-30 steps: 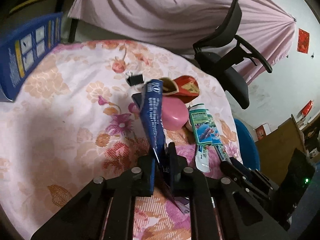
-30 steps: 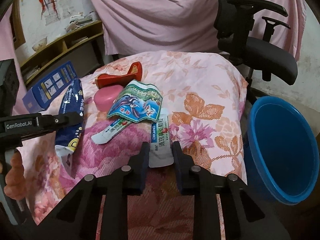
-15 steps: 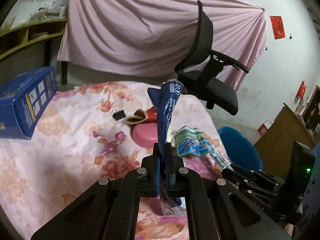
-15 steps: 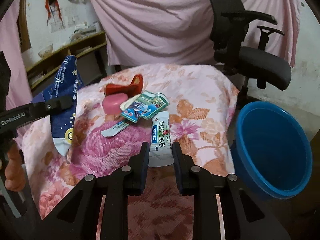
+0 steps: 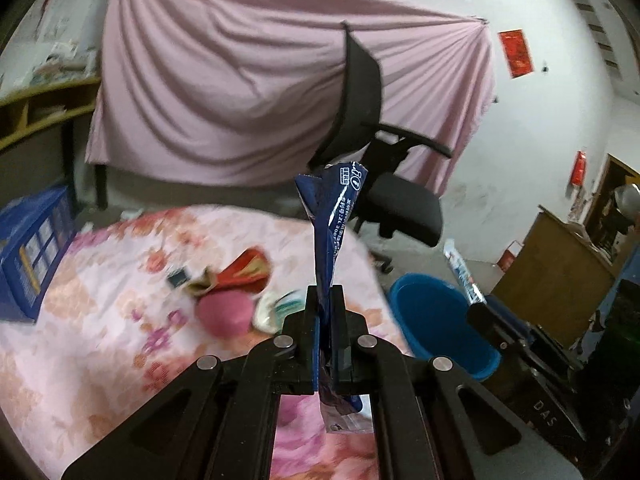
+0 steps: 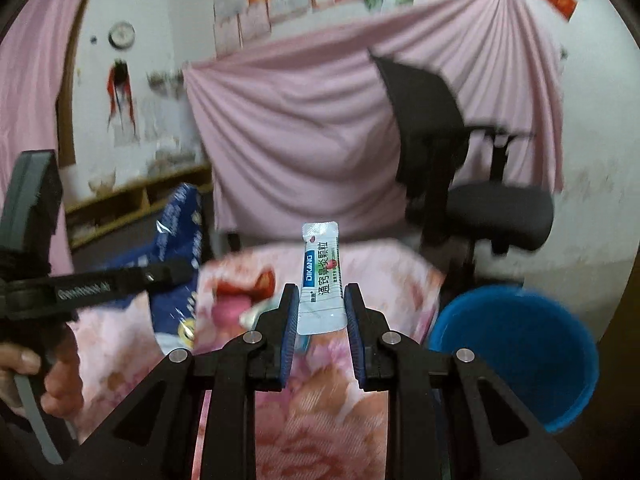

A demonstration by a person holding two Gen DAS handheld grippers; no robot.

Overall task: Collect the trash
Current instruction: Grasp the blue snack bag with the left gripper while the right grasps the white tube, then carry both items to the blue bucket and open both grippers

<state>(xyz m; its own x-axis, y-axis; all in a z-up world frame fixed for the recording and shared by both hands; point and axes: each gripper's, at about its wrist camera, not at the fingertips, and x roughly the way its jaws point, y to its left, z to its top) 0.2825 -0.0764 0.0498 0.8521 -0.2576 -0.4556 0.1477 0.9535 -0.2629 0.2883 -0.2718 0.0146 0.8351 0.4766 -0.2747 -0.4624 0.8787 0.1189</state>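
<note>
My left gripper (image 5: 325,294) is shut on a crumpled dark blue wrapper (image 5: 334,216) that stands up above the flowered table (image 5: 100,320). In the right wrist view that blue wrapper (image 6: 176,280) hangs from the left gripper (image 6: 160,274) at the left. My right gripper (image 6: 321,300) is shut on a white sachet (image 6: 320,276) with green and blue print, held upright off the table. The same sachet (image 5: 460,268) shows at the right of the left wrist view. A blue bucket (image 6: 516,348) stands on the floor to the right of the table (image 6: 320,400).
On the table lie a pink soap (image 5: 226,312), a red wrapper (image 5: 244,270), a green-and-white wrapper (image 5: 276,308), a small black clip (image 5: 178,277) and a blue box (image 5: 28,252) at the left edge. A black office chair (image 5: 384,184) stands behind the table.
Both grippers have risen off the table with their wrappers and now point more level. The sachet has left the cloth, and the bucket and chair have come further into both views.
</note>
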